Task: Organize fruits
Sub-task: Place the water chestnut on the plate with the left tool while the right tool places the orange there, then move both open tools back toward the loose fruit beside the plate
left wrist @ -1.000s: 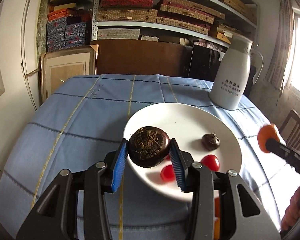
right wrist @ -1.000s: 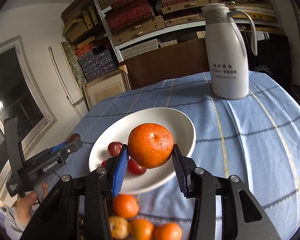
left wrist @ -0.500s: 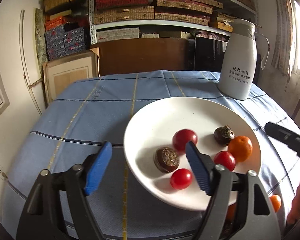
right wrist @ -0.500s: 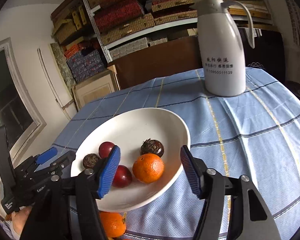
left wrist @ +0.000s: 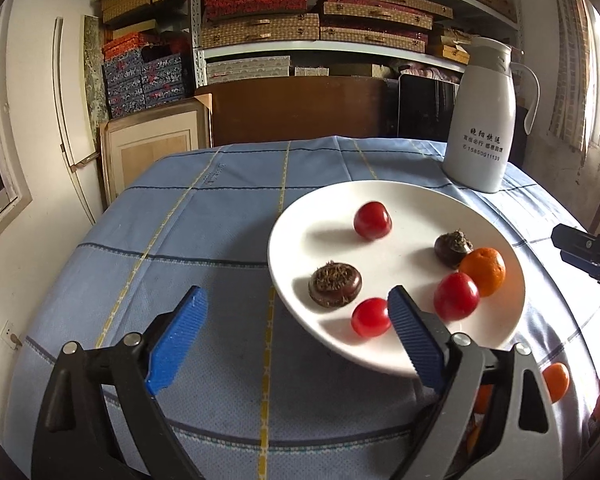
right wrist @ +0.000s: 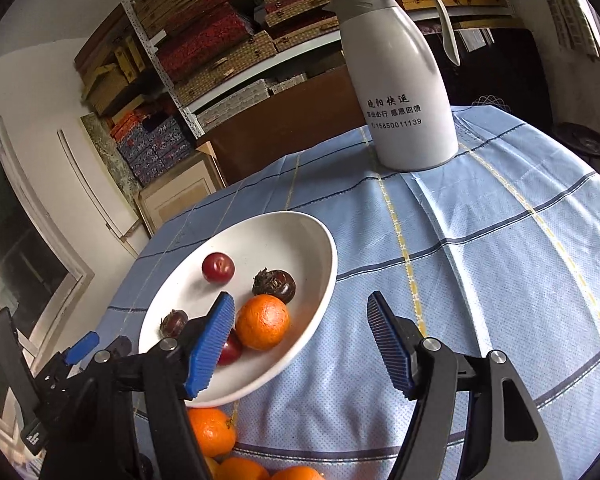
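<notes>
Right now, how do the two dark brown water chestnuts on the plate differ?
The near chestnut looks larger and flatter, its fibrous top facing up, and lies alone by the plate's left side. The far chestnut looks smaller and rounder, with a tuft, and touches the orange. Both are dark, glossy and ungripped.

the white jug (right wrist: 404, 92), in the upper middle of the right wrist view, bears black chinese characters in two lines and under them the number 15850011139. the same print shows on it at the upper right of the left wrist view, smaller and blurred.
</notes>
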A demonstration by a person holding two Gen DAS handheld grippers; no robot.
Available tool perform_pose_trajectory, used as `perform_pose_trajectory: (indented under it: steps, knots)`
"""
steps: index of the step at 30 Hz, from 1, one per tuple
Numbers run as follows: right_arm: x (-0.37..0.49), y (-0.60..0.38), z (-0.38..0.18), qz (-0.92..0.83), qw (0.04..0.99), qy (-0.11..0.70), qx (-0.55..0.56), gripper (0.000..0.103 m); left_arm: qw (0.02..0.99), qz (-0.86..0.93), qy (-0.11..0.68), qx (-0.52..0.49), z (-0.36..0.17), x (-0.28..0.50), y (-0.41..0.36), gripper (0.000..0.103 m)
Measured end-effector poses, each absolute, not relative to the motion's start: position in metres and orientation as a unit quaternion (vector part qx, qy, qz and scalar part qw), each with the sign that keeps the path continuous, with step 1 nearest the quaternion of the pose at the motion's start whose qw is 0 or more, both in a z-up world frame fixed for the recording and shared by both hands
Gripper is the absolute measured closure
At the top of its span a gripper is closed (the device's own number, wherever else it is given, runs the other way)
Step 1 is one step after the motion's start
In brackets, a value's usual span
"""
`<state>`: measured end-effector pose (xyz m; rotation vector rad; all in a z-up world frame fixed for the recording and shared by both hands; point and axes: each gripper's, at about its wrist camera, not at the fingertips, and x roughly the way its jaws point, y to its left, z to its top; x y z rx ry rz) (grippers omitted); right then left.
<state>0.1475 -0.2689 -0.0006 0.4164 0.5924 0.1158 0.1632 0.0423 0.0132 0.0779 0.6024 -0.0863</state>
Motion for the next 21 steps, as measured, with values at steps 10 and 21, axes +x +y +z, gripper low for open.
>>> perform_pose_trajectory:
  steps: [10, 21]
  knots:
    - [0.11, -0.263, -0.003, 0.056, 0.94, 0.285, 0.178, 0.028, 0.956, -0.032, 0.29, 0.035, 0.011, 0.131, 0.05, 0.008]
    - [0.057, -0.254, -0.012, 0.073, 0.942, 0.284, 0.165, 0.024, 0.958, -0.035, 0.285, 0.023, 0.006, 0.075, 0.06, 0.005]
